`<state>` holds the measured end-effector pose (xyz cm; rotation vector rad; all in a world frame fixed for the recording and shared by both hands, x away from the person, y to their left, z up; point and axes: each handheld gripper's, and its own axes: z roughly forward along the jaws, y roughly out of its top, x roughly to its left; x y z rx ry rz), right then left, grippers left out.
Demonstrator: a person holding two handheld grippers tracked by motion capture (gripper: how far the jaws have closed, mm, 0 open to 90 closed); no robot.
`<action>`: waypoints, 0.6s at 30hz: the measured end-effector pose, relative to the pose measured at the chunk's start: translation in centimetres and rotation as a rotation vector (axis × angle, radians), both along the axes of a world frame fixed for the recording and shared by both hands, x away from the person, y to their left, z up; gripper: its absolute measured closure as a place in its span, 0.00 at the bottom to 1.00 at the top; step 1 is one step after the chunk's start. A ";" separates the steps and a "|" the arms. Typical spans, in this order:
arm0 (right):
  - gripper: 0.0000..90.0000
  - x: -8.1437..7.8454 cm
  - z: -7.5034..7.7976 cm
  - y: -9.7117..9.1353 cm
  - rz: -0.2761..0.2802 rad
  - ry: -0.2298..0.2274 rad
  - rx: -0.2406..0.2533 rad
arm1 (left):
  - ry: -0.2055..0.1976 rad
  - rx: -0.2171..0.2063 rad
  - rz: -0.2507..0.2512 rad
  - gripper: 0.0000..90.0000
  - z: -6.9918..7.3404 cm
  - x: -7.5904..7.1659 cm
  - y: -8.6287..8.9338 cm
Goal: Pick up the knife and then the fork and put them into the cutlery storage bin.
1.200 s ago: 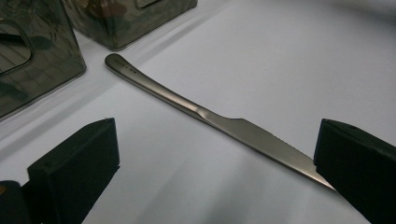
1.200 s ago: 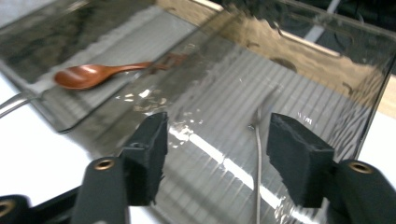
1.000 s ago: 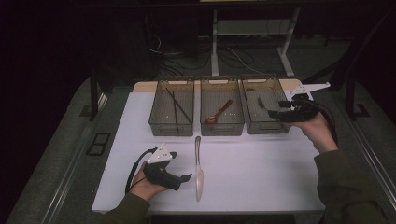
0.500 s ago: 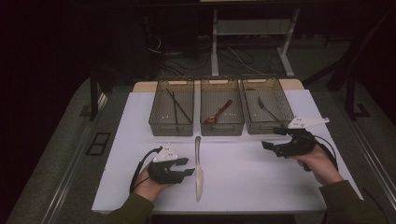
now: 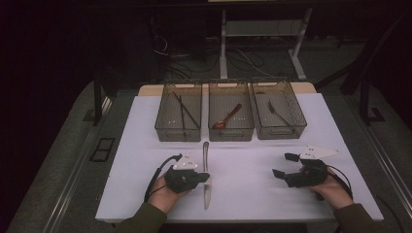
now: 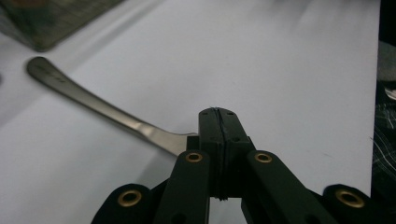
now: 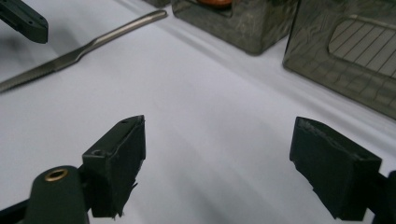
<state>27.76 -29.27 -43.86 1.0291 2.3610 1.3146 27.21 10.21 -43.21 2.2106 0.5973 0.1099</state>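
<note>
High view, lower centre: the left gripper (image 5: 197, 178), a black two-jaw tool topped by a grey three-cornered plate, has closed on the slim, matt-grey stainless-steel table knife (image 5: 206, 171). A second ago its jaws stood wide beside the knife; they have since been closing and now meet on the metal. In the left gripper view the two pads (image 6: 219, 135) stand pressed together, and the knife (image 6: 88, 100) emerges from between them towards the upper left of the frame, ending in a rounded handle. The knife lies flat on the smooth white table sheet (image 5: 145, 145), handle towards the row of bins. Judged from this, the grasp is made and the lift comes next.

The right gripper (image 5: 284, 165) has come from the right-hand bin down to the lower right of the high view, near the sheet. Its jaws have been opening and stand wide with nothing between them; the right gripper view shows two blunt black pads (image 7: 119, 158) well apart over bare sheet.

Three smoky translucent plastic bins with ribbed floors stand side by side at upper centre. The left bin (image 5: 166, 127) holds thin dark chopsticks (image 5: 183, 110). The middle bin (image 5: 230, 133) holds a reddish-brown spoon (image 5: 227, 117). The right bin (image 5: 298, 122) holds a grey metal fork (image 5: 275, 110). No bin yet holds a knife; which one the knife is meant for cannot be told.
</note>
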 end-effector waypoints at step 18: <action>0.20 -0.2 -0.1 -0.1 0.011 -0.003 0.014 | 0.016 0.143 -0.078 0.99 -1.0 -1.1 -2.0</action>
